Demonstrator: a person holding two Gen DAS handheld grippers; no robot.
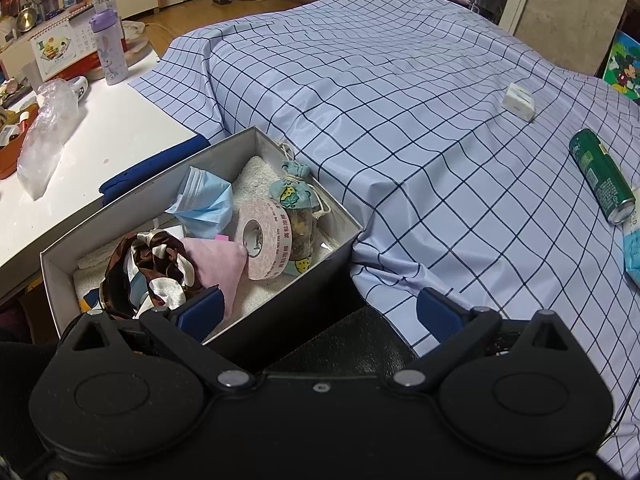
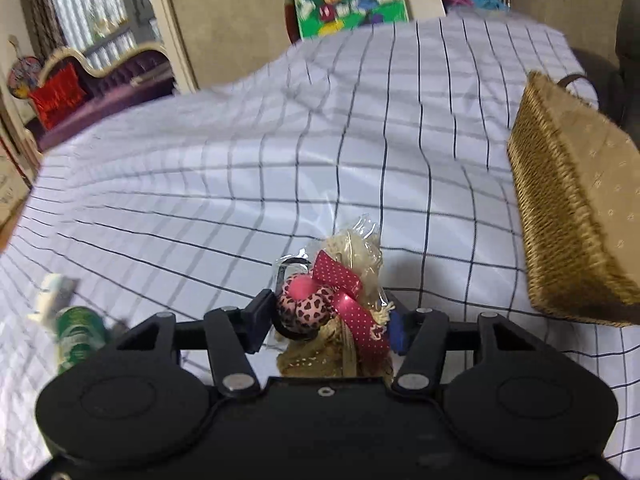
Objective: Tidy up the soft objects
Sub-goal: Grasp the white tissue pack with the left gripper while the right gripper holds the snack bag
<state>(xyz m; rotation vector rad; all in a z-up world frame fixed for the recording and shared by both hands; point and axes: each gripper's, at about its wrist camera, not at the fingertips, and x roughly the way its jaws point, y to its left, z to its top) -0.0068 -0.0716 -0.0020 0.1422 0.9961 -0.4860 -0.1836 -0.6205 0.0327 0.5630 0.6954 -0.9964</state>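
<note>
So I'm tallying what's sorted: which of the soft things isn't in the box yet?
The ribboned packet, clamped in the right gripper over the cloth. The mask, pink cloth, scarf and pouch lie in the box.

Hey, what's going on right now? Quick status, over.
Left gripper open, empty, by the box of soft things. Right gripper shut on a wrapped ribbon bundle. Wicker basket ahead right, path open.
</note>
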